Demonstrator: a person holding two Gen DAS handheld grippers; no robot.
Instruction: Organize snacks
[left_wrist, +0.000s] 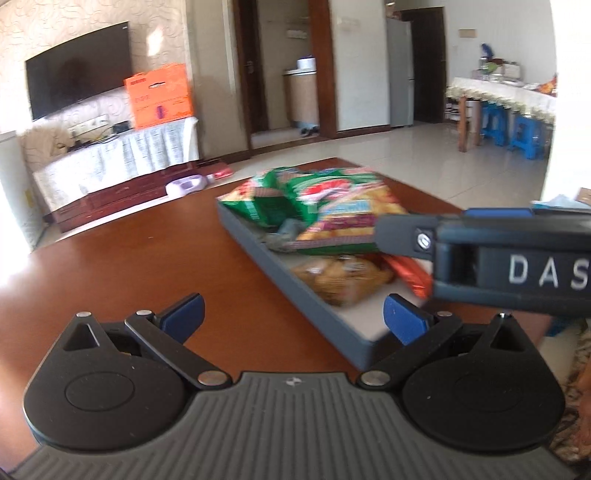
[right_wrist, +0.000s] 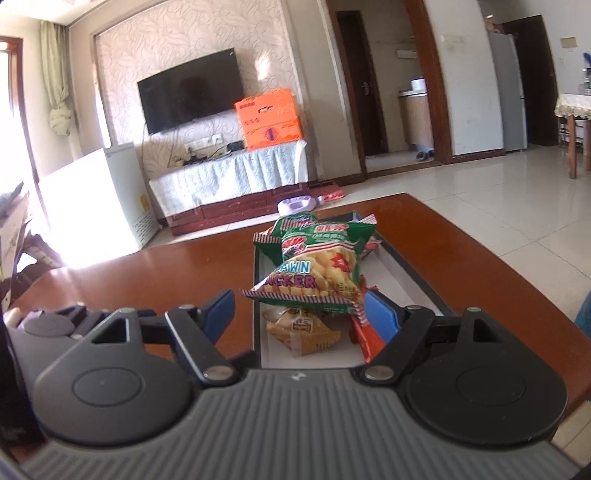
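A grey tray (left_wrist: 295, 284) (right_wrist: 421, 282) sits on the brown table and holds several snack packets. A yellow and green prawn cracker bag (left_wrist: 347, 225) (right_wrist: 314, 277) lies on top of green packets (left_wrist: 280, 195) (right_wrist: 317, 232). A tan pastry packet (left_wrist: 340, 277) (right_wrist: 303, 328) and an orange-red packet (left_wrist: 410, 275) (right_wrist: 364, 339) lie at the near end. My left gripper (left_wrist: 295, 319) is open and empty before the tray's near corner. My right gripper (right_wrist: 299, 312) is open over the tray's near end, its fingers either side of the cracker bag's near end. Its body (left_wrist: 498, 258) shows from the right in the left wrist view.
The brown wooden table (left_wrist: 129, 266) (right_wrist: 147, 269) spreads to the left of the tray. Beyond its far edge are a tiled floor, a TV stand (right_wrist: 229, 177) with an orange box (right_wrist: 269, 118), and a white freezer (right_wrist: 92, 199).
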